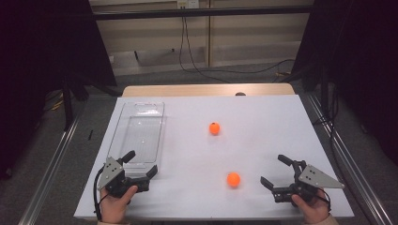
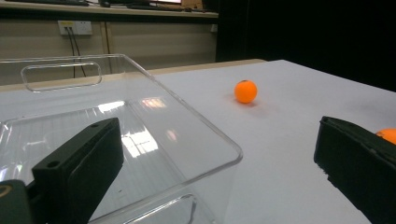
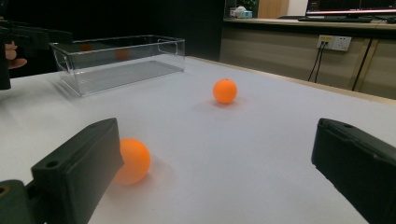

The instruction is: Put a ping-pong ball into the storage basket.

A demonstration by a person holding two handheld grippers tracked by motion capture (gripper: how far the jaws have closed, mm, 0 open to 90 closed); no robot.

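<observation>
Right gripper (image 1: 278, 171) rests at the near right of the table (image 1: 263, 108), jaws spread wide, nothing between them. Left gripper (image 1: 141, 163) sits at the near left, jaws also spread and empty, one jaw over the near end of the bin (image 1: 123, 123). Each is held in a hand, left hand (image 1: 115, 206) and right hand (image 1: 313, 208) at the near edge.

Two orange balls lie loose on the white top: near ball (image 1: 233, 179) just left of the right gripper, far ball (image 1: 214, 128) mid-table, well apart from both tools. In the right gripper view the near ball (image 3: 133, 160) shows beside one jaw, not between the two. Clear bin stands at the left, long side running near to far, and looks empty (reflections inside, no ball that I can make out).

Step in hand, as I judge it: start of pick-and-place, approach not yet made, no ball touched. Likely goal is balls into the bin.

Next move calls for the right gripper to swing left so the near ball sits squarely between the jaws, then close gently; a round ball will roll off if nudged by one jaw first. Then lift and carry left over the bin wall.
</observation>
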